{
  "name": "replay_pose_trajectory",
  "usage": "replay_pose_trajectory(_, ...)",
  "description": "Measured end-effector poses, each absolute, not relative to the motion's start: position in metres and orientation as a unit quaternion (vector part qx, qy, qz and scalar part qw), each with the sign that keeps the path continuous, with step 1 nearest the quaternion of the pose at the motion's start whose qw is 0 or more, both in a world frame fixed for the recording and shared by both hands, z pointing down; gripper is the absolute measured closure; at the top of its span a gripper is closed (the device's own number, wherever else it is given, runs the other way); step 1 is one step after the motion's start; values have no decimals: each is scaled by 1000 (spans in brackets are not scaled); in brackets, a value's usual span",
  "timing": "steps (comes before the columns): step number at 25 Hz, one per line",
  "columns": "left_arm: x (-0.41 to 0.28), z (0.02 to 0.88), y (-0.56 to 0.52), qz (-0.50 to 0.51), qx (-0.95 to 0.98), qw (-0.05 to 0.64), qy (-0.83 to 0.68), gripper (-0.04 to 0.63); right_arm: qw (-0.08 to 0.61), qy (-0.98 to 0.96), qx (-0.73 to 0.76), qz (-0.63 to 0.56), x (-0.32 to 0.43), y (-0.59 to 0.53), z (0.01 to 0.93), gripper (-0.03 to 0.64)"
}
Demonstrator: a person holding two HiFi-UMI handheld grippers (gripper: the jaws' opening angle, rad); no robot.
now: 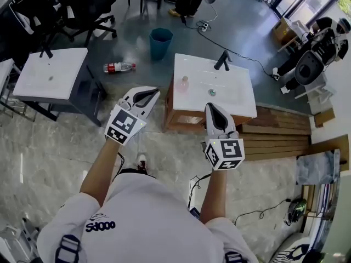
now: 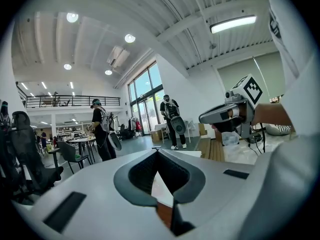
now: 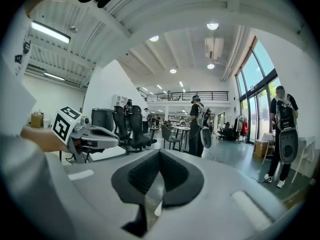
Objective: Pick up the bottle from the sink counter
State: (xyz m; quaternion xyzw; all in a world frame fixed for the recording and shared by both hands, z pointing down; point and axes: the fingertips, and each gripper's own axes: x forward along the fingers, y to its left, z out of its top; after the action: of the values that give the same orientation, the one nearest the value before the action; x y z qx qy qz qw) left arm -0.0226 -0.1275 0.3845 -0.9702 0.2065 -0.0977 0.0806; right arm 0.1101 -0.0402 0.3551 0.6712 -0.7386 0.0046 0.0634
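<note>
Left gripper (image 1: 152, 93), right gripper (image 1: 212, 108): jaws closed, empty. Pink bottle (image 1: 184, 84) ahead between them on white sink counter (image 1: 237, 101). Teal bin (image 1: 160, 41), fallen bottle (image 1: 119, 67) beyond on grey floor (image 1: 247, 21).

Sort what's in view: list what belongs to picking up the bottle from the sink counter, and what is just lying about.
For the job:
- pink bottle, standing on the sink counter
- left gripper and right gripper, both shut and empty

Lying about:
- red-labelled bottle, on its side on the floor
- teal bin
- other sink counter, at the left
</note>
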Motion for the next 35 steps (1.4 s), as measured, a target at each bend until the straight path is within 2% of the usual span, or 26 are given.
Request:
replay_pose_trajectory(12, -16, 396, -209, -89, -978, 57, 178, 592, 62, -721, 690, 18, 115, -117, 364, 606)
replay_pose_trajectory(27, 22, 422, -240, -121, -973, 29, 193, 593, 76, -746, 661, 41, 146, -162, 397, 604)
replay_pose_trajectory(35, 45, 421, -261, -125, -965, 16, 229, 592, 96, -788, 605, 59, 163, -201, 427, 530)
